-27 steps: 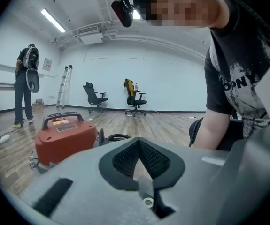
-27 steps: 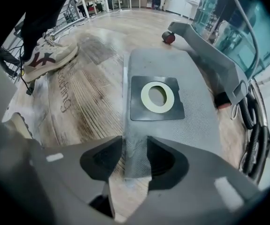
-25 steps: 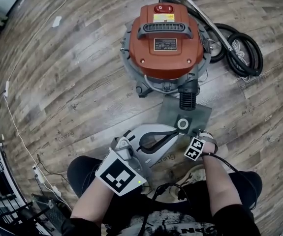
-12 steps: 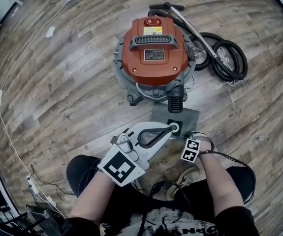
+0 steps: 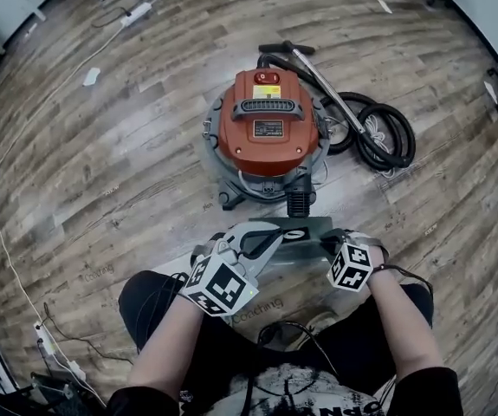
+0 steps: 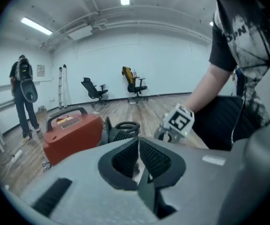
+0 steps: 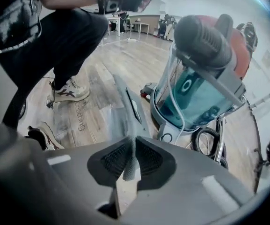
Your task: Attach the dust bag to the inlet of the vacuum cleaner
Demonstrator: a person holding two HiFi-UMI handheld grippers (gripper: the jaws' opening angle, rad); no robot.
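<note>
Find the dust bag [image 5: 311,224] raised off the floor [image 5: 127,146], no longer flat on the boards as a second ago; now held edge-on and roughly level just in front of the inlet [image 5: 299,204] of the vacuum cleaner [image 5: 268,133], near it but not fitted; treat as picked up, not yet attached. Note the right gripper [image 5: 328,239] clenched on the bag's right edge, with grey material pinched between the pads [image 7: 150,159] after the jaws' closing just now; note the left gripper [image 5: 276,235] clamped tight at the bag's left end, beside the collar [image 5: 295,232]. Judge the next step as turning the collar to face the inlet and pressing it on squarely; allow for sag or slip in a limp bag held by two edges only. Disregard the hose [image 5: 378,137], coiled beyond the vacuum cleaner and well apart from the work.
</note>
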